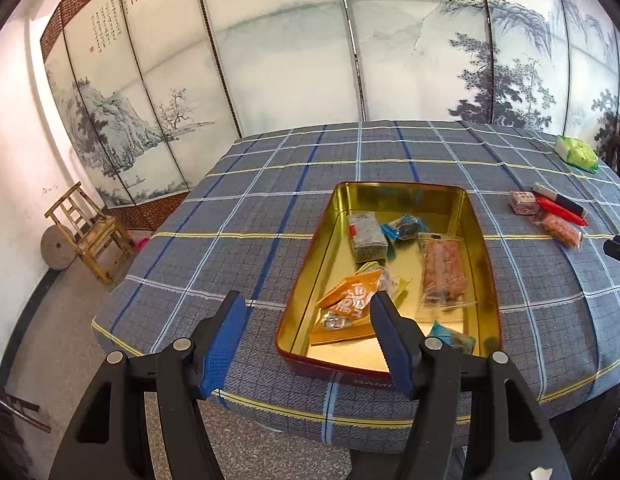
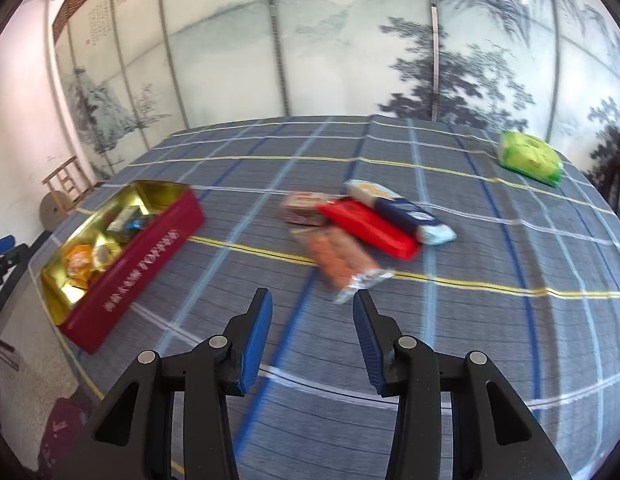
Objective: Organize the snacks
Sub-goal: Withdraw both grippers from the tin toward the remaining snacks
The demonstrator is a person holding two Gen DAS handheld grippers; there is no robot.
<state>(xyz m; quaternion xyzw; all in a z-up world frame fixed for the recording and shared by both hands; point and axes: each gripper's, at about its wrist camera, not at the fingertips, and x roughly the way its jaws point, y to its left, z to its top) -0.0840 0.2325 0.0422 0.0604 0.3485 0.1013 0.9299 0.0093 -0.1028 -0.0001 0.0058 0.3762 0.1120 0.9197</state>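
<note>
Right tongs (image 2: 313,336) heading for the loose snacks, left tongs (image 1: 308,344) waiting over the tin.

Both are standing part-open and gripping nothing; the sausage pack (image 2: 337,260) is lying just ahead of the right pair, the tin (image 2: 122,248) off to its left. Best is nipping the crimped clear end squarely.

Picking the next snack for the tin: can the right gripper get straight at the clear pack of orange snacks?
Probably yes. The right gripper stands open and empty, with the clear pack of orange snacks just ahead on bare cloth. The red packet lies against its far end, not in the way.
</note>
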